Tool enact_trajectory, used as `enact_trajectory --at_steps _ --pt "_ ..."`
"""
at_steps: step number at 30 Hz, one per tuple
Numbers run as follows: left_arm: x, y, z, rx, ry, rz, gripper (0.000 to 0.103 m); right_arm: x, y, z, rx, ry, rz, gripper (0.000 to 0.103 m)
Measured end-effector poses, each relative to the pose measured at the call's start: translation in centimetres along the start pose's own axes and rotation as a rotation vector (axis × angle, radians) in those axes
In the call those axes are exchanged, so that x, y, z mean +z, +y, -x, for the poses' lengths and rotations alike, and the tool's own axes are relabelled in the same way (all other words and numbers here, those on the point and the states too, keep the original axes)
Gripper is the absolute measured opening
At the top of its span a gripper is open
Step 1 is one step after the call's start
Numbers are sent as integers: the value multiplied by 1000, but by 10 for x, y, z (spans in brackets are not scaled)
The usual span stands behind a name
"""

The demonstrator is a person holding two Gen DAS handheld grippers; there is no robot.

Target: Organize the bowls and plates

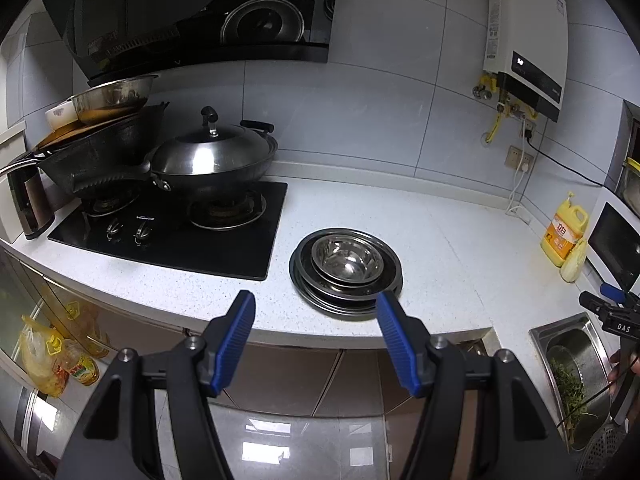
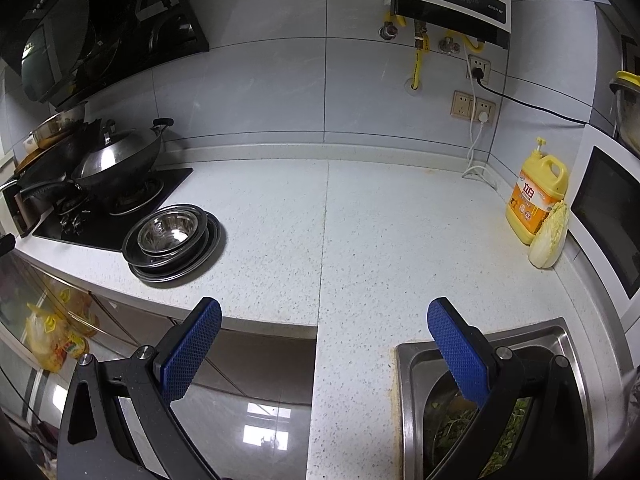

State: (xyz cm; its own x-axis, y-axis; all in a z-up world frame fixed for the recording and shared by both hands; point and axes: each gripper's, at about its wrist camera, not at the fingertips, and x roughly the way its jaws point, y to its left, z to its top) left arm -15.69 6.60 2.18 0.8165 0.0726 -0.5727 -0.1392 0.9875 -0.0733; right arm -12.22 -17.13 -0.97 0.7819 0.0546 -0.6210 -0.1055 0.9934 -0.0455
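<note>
Left gripper (image 1: 316, 310) jaws spread wide, nothing btwn them. Shiny stack of plates and bowls (image 1: 346, 270) sits on counter (image 1: 460, 248) just past its right jaw. Right gripper (image 2: 324, 316) jaws spread too, empty; stack far off to their left.

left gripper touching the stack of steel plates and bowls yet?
Apart. In the right wrist view the stack of steel plates and bowls sits alone on the counter, nothing near it; in the left wrist view the left gripper is open and empty.

One stack of steel dishes (image 1: 346, 270) — two woks (image 1: 208, 160).
</note>
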Motion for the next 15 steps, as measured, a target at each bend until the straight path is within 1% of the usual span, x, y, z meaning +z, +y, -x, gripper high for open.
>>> enact_trajectory --at_steps 7,15 --pt "0 -6 -4 -24 12 -9 61 -1 1 1 -3 0 2 101" --pt "2 -7 -8 -60 27 8 61 -4 -2 0 -12 9 -3 101"
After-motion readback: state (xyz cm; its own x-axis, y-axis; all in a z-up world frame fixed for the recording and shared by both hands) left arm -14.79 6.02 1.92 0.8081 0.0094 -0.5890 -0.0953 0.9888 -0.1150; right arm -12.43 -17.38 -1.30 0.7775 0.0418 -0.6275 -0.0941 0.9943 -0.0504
